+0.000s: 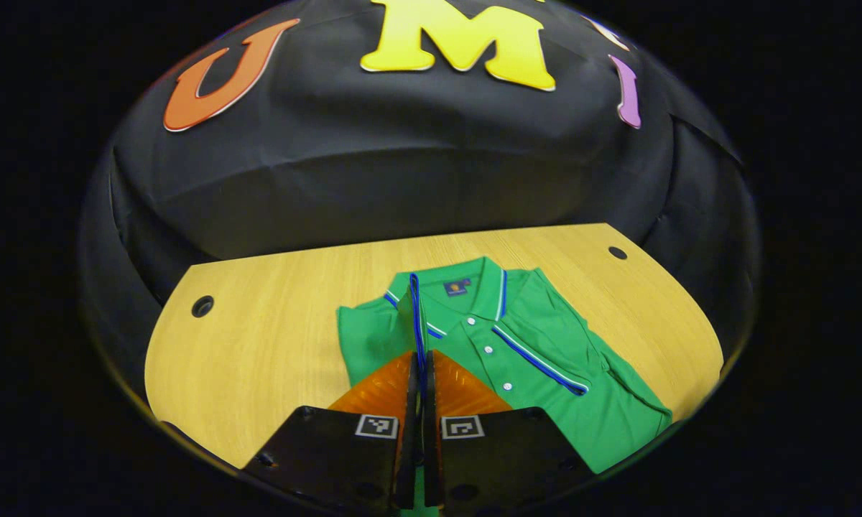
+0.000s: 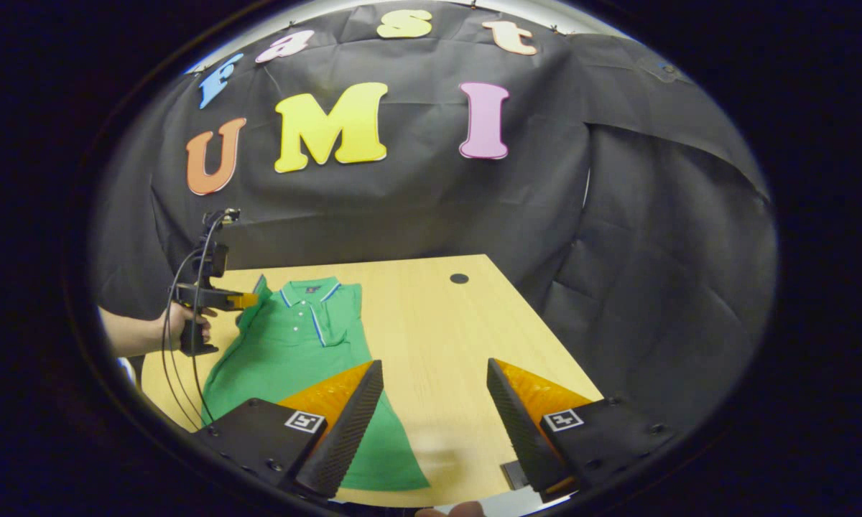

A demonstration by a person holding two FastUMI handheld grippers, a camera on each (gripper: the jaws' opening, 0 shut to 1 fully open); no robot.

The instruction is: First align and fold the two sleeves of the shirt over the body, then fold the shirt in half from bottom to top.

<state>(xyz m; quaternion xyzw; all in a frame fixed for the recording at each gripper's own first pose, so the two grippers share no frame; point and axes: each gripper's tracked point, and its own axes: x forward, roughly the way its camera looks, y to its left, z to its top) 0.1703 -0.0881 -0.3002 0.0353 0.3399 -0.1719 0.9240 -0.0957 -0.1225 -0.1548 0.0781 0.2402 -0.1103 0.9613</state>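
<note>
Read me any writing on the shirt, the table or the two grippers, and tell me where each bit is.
Neck label in the shirt: too small to read.
Square markers on the left gripper and right gripper: coded patterns, no words.
Table: no writing.

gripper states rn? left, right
Left gripper: closed on the shirt sleeve's blue-trimmed edge.
Right gripper: open, holding nothing, above the table.
</note>
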